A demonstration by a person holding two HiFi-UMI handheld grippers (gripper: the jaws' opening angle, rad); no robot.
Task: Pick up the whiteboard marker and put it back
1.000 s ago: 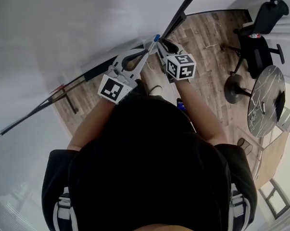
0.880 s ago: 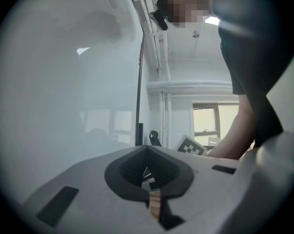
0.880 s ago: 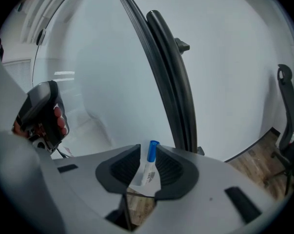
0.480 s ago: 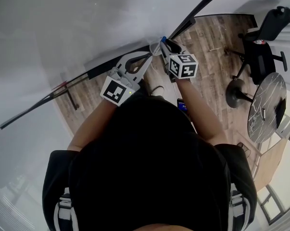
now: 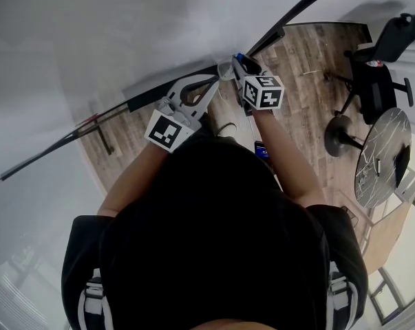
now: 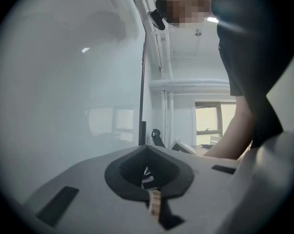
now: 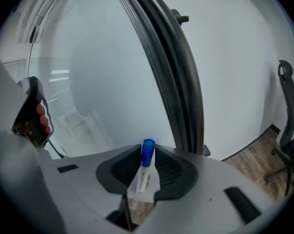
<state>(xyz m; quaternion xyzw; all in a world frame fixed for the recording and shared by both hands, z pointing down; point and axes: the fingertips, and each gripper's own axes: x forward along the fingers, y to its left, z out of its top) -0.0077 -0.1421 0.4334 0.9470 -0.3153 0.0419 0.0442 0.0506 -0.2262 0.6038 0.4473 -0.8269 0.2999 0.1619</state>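
Whiteboard (image 5: 90,33): a wide white board with a black edge (image 5: 290,16).
Floor (image 5: 303,67): wood planks running out from the foot of the whiteboard.
Person (image 5: 214,239): in a dark top, facing the whiteboard, both arms stretched toward it.
Round table (image 5: 382,153): well apart from the whiteboard, out on the floor.
Office chair (image 5: 382,67): black, beyond the whiteboard's black edge.
Left gripper (image 5: 217,81): close to the whiteboard; fingers closed tip to tip, nothing in them.
Right gripper (image 5: 235,64): just beside the left one, tilted down at the whiteboard; its fingers have just been closing and clamp the marker.
Whiteboard marker (image 7: 146,172): white barrel, blue cap toward the whiteboard, held near its black edge.
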